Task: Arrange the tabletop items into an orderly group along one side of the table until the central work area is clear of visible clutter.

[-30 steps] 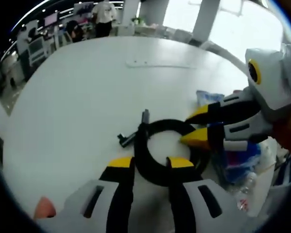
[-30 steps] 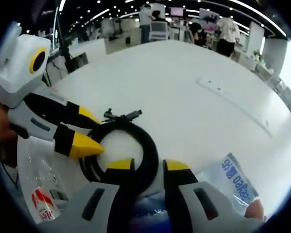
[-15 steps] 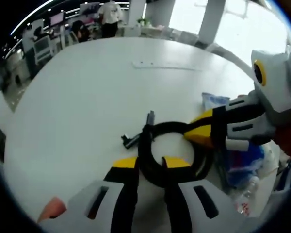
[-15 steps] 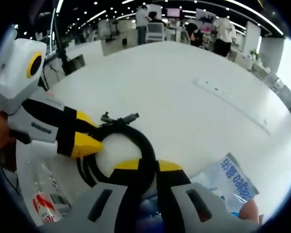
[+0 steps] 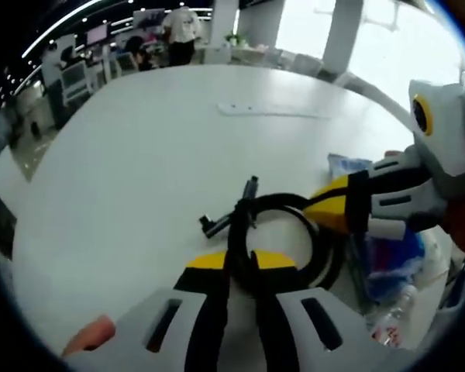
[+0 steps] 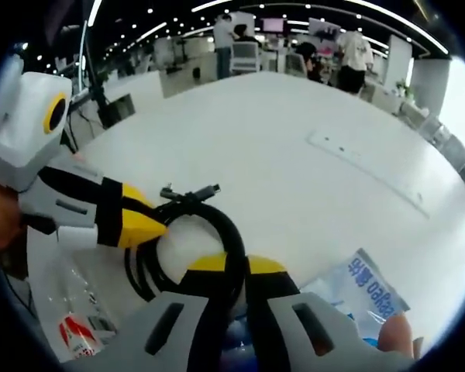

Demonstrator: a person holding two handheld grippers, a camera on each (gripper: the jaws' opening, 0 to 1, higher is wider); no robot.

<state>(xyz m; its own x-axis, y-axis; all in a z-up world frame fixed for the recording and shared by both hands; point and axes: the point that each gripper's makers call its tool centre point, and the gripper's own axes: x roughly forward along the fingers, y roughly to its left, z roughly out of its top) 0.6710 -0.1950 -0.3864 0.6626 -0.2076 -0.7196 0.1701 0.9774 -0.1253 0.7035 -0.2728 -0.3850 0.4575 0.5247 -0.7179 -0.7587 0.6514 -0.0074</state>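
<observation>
A coiled black cable (image 5: pixel 291 225) with two plug ends (image 5: pixel 250 188) lies on the white table (image 5: pixel 139 155). My left gripper (image 5: pixel 239 260) is shut on the near side of the coil. My right gripper (image 6: pixel 236 266) is shut on the opposite side of the black cable (image 6: pixel 192 232). Coming in from the right of the left gripper view, the right gripper (image 5: pixel 325 209) has its yellow tips closed on the coil. The left gripper (image 6: pixel 143 223) enters the right gripper view from the left, its tips on the coil too.
A blue and white packet (image 6: pixel 368 291) lies by the right gripper, with a clear wrapper (image 6: pixel 70 310) bearing a red mark at the left. Blue packaging (image 5: pixel 387 260) and a clear bottle (image 5: pixel 391 314) sit at the table edge. A long white strip (image 5: pixel 275 112) lies far off. People stand beyond the table.
Both grippers have closed onto the black cable coil: their jaws stood apart around it a second ago and now pinch it. The coil has shifted slightly.
</observation>
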